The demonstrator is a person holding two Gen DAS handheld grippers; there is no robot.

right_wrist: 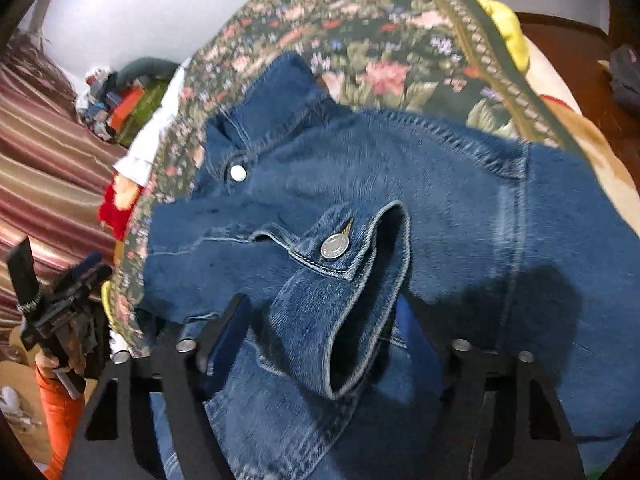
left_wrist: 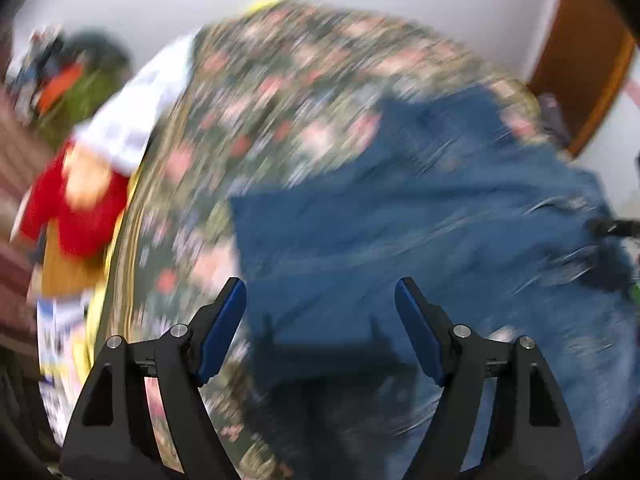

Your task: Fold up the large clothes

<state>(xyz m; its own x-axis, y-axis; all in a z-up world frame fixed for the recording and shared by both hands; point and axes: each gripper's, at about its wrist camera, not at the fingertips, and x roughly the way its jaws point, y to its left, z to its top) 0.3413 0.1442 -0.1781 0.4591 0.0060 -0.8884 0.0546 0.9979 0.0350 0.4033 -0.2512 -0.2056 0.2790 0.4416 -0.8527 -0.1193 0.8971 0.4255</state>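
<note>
A blue denim jacket [right_wrist: 460, 208] lies on a floral cloth [right_wrist: 360, 28]. In the right wrist view a sleeve cuff [right_wrist: 352, 288] with a metal button [right_wrist: 334, 246] lies over my right gripper [right_wrist: 324, 320]; its jaws stand wide apart and the denim hides the fingertips. In the blurred left wrist view the jacket [left_wrist: 400, 232] lies ahead of my left gripper [left_wrist: 320, 292], which is open and empty above the jacket's near edge. The left gripper also shows at the far left of the right wrist view [right_wrist: 60, 300], held in a hand.
Floral cloth [left_wrist: 288, 92] covers the surface. Red, white and green items [left_wrist: 80, 200] lie at its left edge. A striped curtain [right_wrist: 44, 160] hangs at left. Yellow fabric [right_wrist: 504, 24] and a wooden floor [right_wrist: 568, 48] lie at the back right.
</note>
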